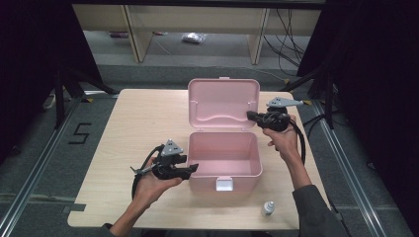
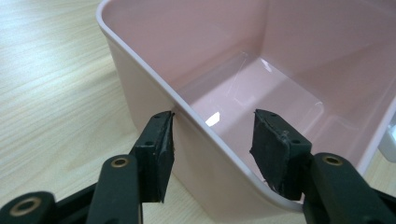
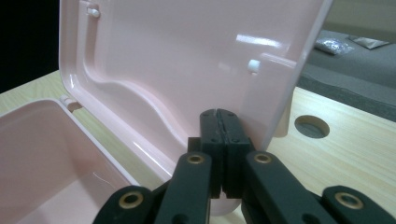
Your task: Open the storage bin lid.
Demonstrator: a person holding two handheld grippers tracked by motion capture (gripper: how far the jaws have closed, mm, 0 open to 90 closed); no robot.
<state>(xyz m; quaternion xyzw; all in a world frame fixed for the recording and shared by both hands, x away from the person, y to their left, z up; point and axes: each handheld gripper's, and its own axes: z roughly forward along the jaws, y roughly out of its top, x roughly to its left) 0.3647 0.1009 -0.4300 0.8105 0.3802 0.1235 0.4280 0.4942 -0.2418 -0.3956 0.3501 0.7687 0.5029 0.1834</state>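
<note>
My left gripper (image 1: 190,169) sits lower left of center in the high view, jaws spread and straddling the left wall of the pink box (image 1: 225,163): one pad outside, one inside, neither pressing in the left gripper view, so nothing's pinched. The box itself is mid-frame on the wooden table (image 1: 133,128), empty, w/ its lid (image 1: 223,103) standing upright behind it. Further right, my right gripper (image 1: 249,115) has jaws pressed together, tips up against the lid's right edge, just right of center; looks like a nudge, not a pinch. Risks, imo: a closed tip can skid off that slick lid edge, so the lid drops and slams down on my left jaw that's inside. If the left doesn't clamp, the box can slide or tip as the lid gets pushed. Small bottle (image 1: 267,208), lower right near the table edge, could get knocked by my forearm.
</note>
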